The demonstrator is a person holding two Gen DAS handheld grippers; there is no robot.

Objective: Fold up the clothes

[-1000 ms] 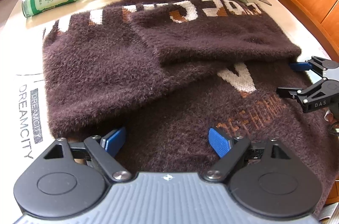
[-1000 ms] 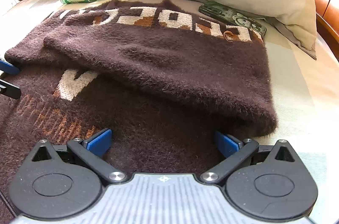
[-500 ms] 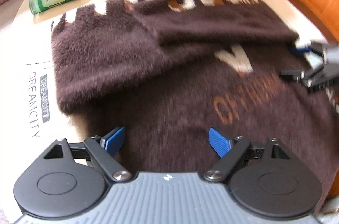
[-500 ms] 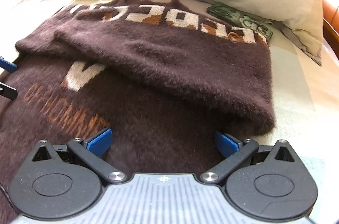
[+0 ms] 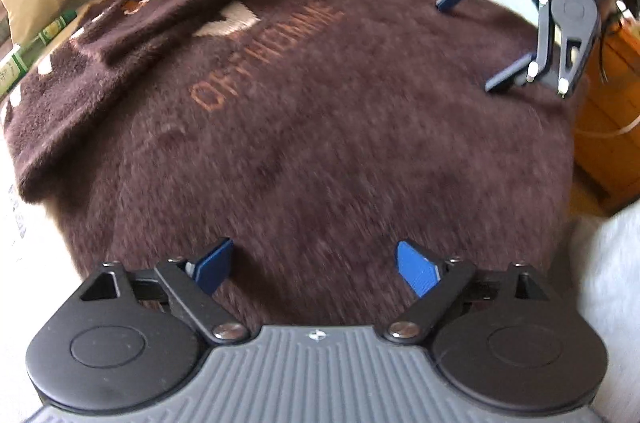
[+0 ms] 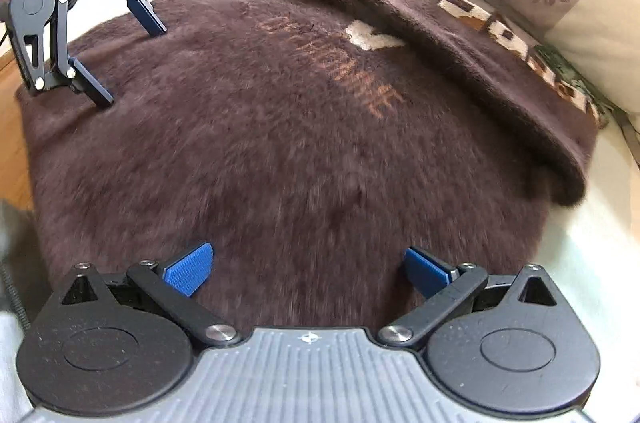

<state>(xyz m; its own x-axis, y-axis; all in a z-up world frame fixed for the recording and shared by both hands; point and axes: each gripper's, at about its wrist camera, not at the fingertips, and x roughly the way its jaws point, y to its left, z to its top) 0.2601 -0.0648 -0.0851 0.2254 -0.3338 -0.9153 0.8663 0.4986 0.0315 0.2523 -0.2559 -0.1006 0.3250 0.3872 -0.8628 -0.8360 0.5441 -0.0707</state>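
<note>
Both tongs (image 5: 314,265) (image 6: 308,271) (spread wide, empty) now farther back along the sweater (image 5: 320,127).

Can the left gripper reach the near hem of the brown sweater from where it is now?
Probably yes. The left gripper is open and poised directly over the brown sweater near its hem, with nothing between its fingers and the fabric. The right gripper stands apart at the other side.

A fuzzy dark-brown sweater (image 5: 320,127) lies spread flat on the bed, orange lettering across its middle. Its far part is folded over toward the near side, a thick band with white and orange block letters along it.
</note>
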